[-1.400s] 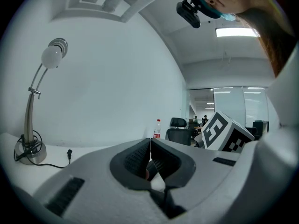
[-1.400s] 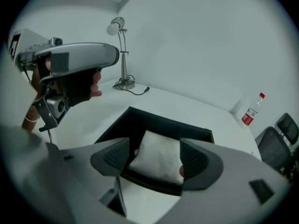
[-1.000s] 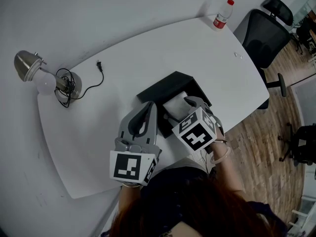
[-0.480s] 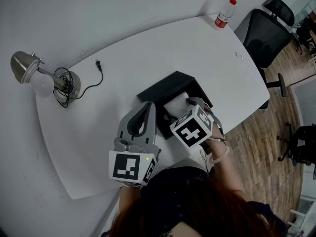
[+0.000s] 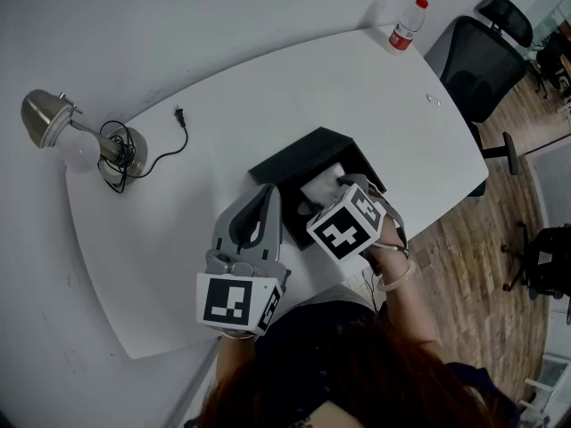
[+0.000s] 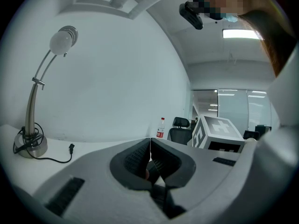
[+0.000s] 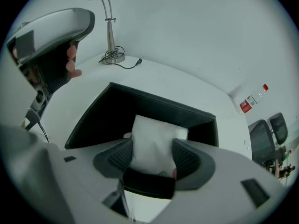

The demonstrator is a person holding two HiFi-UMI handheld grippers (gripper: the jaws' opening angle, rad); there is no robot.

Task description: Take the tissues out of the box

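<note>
Black tissue box near the middle of the white table, toward the person's edge, opening turned up. Long axis from 8 to 2 o'clock in the head view, short side at the 3 o'clock end. In the right gripper view, far wall of the box stretched from 9 to 3 o'clock.

White tissues standing up out of the opening, upper edge toward 12 o'clock in the right gripper view, bundle narrowing downward.

Right gripper tipped steeply down over the box's near side. Jaws just closing, both pads now against the sides of the tissues between them.

Left gripper level, just beside the box at its 8 o'clock corner, aimed toward 1 o'clock; contact with the box impossible to tell. Jaws pressed together at the tips, nothing between them.

On the table: a metal desk lamp at 9 o'clock with a coiled black cable, a plastic bottle with a red cap at the 1 o'clock corner. Black office chair past the 2 o'clock edge, wood floor at 3 o'clock.
</note>
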